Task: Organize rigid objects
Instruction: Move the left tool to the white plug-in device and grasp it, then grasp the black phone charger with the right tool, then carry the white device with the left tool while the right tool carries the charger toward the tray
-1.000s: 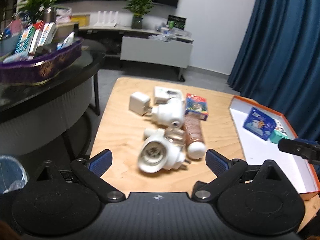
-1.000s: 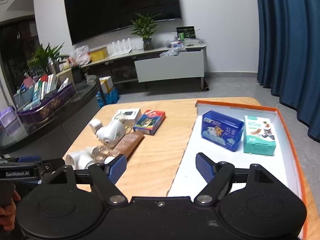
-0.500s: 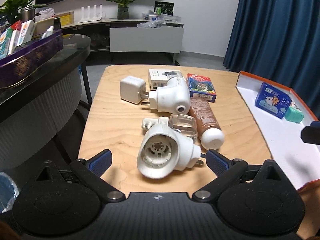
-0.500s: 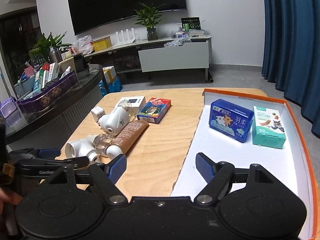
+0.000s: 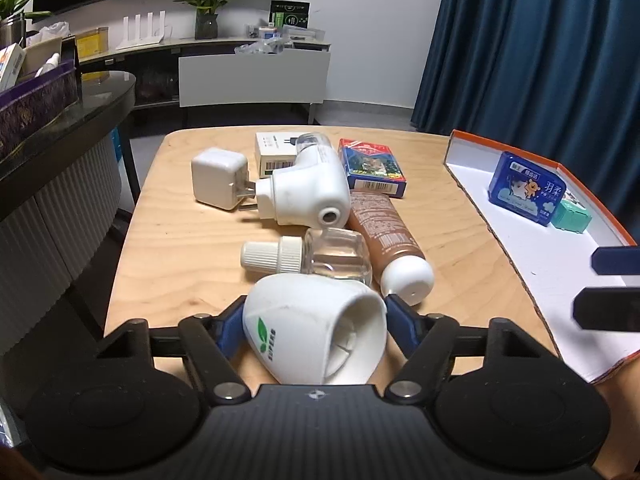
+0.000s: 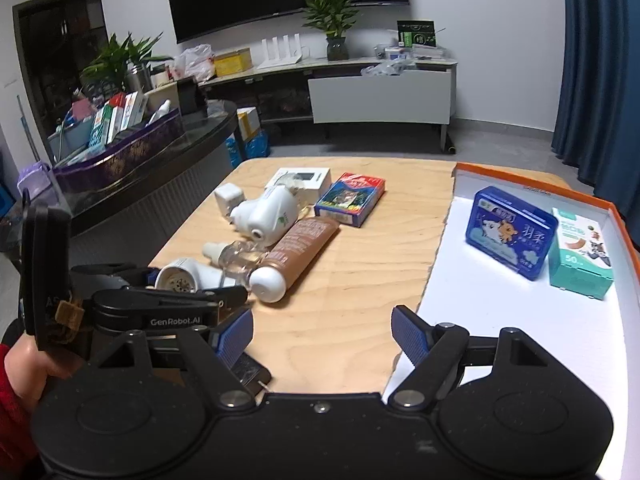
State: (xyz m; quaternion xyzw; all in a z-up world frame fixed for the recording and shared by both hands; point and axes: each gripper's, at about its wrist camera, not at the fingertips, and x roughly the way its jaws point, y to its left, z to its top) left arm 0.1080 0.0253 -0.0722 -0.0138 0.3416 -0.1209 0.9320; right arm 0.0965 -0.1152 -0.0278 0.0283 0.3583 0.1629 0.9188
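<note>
now, taken line by line:
held thing: white plug-in vaporizer with a green leaf logo, on its side at the near edge of the tabletop, open mouth turned toward the right.
left gripper: a second ago its jaws stood wide with the vaporizer loose ahead of them; it has come down and forward, and the jaws are closing with the vaporizer between them, blue pads already against both flanks.
meaning: the pick looks nearly secured; judging by the task, a lift and a carry toward the tray would follow.
neighbours: clear glass bottle with a white cap lies just beyond the vaporizer, a brown tube beside it, then a second white vaporizer, a white charger, a white box and a blue card box toward the far edge.
tray: orange-rimmed tray along the right edge, holding a blue tin and a teal box at its far end; the near part is bare.
right gripper: jaws apart, nothing between them, hanging over the near edge where tabletop meets tray, unchanged in opening.
risk: the rounded shell may slip or twist in the pads.
</note>
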